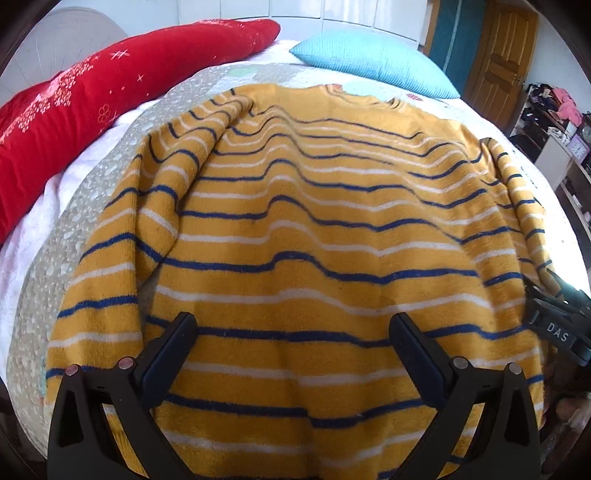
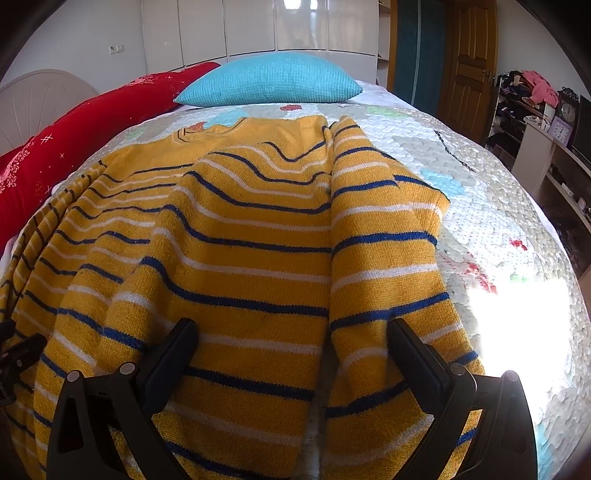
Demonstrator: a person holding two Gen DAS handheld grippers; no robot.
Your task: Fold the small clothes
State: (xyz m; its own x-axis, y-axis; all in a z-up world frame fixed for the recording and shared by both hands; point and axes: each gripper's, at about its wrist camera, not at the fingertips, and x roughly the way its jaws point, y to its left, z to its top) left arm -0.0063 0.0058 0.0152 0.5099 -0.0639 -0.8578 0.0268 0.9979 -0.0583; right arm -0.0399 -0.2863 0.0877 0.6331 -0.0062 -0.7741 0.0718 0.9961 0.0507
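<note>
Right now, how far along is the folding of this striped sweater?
Done: the sweater lies spread on the bed quilt, sleeves alongside the body. In hand: nothing; the left tool and right tool are open over the hem. Left: every fold, since no part looks turned over.

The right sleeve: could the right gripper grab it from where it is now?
Probably yes. The right gripper is open, and the sleeve lies flat on the bed just ahead, with nothing between them.

Quilted bed point(image 2: 480, 221) (sunlit), white wardrobe point(image 2: 258, 29), wooden door point(image 2: 471, 62), cluttered shelves point(image 2: 524, 99) at rt
</note>
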